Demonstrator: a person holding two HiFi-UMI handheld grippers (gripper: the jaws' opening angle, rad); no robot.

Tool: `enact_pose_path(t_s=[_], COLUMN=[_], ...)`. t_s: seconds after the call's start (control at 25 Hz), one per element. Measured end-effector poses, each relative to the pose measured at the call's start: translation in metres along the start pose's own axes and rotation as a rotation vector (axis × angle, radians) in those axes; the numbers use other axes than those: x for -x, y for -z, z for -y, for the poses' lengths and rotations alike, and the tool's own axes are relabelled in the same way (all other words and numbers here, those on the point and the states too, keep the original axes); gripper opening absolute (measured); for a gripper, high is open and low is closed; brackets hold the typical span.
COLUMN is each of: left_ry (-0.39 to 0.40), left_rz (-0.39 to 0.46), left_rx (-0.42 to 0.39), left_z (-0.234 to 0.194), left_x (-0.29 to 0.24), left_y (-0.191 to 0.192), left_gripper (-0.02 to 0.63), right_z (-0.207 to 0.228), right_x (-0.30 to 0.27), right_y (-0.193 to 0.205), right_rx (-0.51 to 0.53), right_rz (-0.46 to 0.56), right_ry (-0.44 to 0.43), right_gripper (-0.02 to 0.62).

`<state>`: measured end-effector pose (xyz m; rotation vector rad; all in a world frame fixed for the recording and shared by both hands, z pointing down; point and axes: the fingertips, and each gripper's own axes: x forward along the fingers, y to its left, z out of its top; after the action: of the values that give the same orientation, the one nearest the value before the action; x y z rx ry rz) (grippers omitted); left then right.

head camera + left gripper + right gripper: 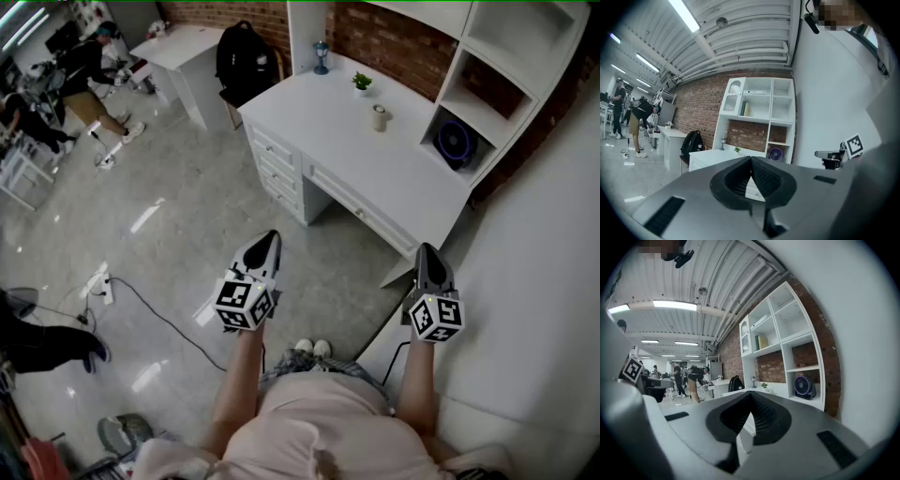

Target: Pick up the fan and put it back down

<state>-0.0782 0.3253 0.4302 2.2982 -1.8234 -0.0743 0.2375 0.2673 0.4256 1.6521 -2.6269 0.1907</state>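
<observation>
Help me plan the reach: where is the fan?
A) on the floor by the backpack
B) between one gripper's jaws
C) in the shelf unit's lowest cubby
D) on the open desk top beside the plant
C: the fan sits inside the lowest cubby of the shelf unit, at the end of the desk.

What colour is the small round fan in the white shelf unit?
The small round fan is purple, seen best in the right gripper view.
</observation>
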Motion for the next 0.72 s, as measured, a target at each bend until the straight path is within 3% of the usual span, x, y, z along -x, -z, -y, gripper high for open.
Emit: enact_pose_path(t_s=[0.72], left_ry=[0.002], left_rz=[-0.012], left_rx=[0.005], left_z=[-0.0031], left_x=[0.0], left_y=[0.0044], left_gripper=[0.028], right_z=[-0.0099], right_x=[-0.0023], right_y=[0.0014], right_rx=[-0.033], right_rz=[0.012], right_ry=[-0.029], right_gripper=[0.015])
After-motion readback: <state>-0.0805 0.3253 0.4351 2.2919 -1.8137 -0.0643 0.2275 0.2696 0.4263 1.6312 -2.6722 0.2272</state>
